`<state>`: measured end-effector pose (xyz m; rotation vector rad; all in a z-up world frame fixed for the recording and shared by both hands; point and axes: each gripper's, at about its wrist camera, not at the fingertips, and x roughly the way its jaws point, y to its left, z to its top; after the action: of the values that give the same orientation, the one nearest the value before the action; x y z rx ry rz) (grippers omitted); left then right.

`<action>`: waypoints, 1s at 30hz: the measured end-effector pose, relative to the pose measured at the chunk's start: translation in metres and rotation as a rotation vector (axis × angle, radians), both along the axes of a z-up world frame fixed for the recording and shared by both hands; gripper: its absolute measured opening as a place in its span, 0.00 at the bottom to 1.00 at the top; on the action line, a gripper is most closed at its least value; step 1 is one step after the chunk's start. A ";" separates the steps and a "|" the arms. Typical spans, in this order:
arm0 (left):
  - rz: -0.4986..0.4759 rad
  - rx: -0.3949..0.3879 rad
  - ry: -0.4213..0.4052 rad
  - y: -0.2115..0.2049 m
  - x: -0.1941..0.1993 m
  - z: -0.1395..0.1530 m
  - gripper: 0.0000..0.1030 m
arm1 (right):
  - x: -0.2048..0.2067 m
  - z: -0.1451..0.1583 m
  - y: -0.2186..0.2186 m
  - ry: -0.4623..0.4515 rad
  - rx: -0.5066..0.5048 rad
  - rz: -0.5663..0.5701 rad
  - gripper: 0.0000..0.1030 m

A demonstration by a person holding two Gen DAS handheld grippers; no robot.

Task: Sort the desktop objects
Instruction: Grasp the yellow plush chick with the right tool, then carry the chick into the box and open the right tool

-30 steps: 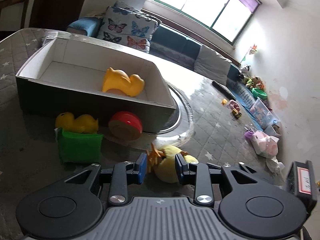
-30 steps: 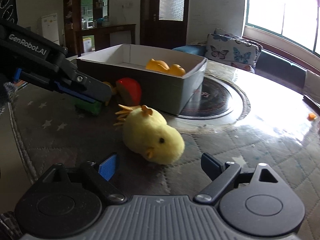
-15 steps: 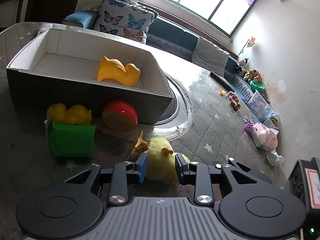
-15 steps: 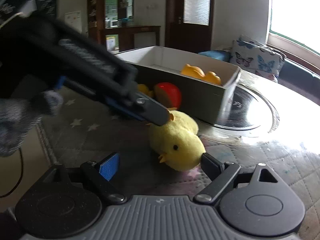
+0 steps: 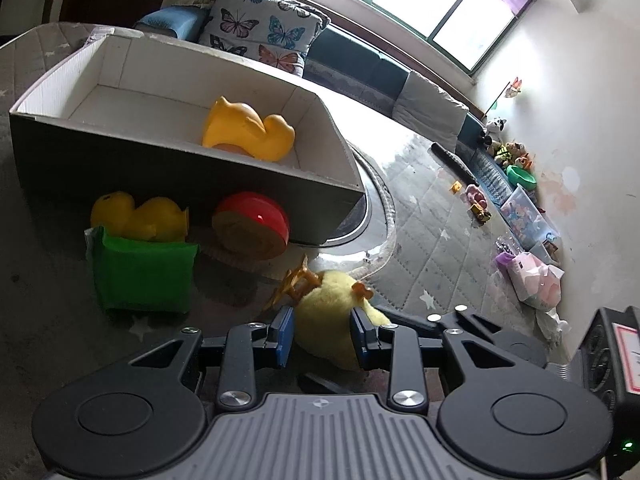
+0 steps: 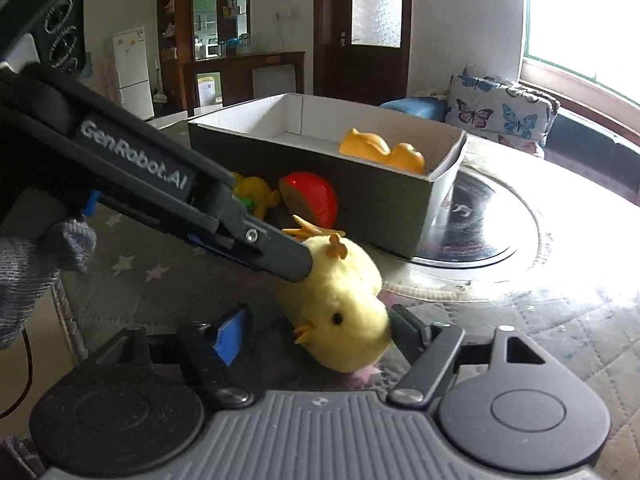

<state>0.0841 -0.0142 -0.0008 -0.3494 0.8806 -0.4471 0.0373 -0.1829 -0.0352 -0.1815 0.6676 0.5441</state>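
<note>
**Soft chick could squirm out of the pinch**

The left gripper (image 5: 320,338) has its fingers pressed on the plush chick (image 6: 340,304) at lower centre, lying on the quilted desk (image 6: 560,320). The right gripper (image 6: 316,334) stands spread around its head. Squashy, rounded fur may slip or snag; the cardboard box (image 5: 200,184) wall is stiff.

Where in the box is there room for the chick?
The box floor is bare left of the duck, up to the far wall. In front of the box it is crowded: ball, second duck, green pouch.
</note>
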 end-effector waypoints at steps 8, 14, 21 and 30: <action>0.009 -0.035 0.024 0.002 0.008 -0.005 0.35 | 0.001 -0.004 0.003 0.031 0.025 -0.006 0.59; 0.000 -0.075 0.046 0.003 0.013 -0.008 0.37 | 0.006 -0.002 -0.004 0.056 0.083 -0.049 0.60; -0.007 -0.055 0.041 -0.002 0.011 -0.008 0.38 | 0.003 0.008 -0.005 0.020 0.090 -0.072 0.48; -0.014 -0.069 -0.038 -0.001 -0.002 0.016 0.37 | -0.003 0.026 -0.007 -0.047 0.087 -0.079 0.47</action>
<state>0.0817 -0.0149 0.0156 -0.3968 0.8322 -0.4967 0.0343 -0.1901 -0.0093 -0.0856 0.6021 0.4908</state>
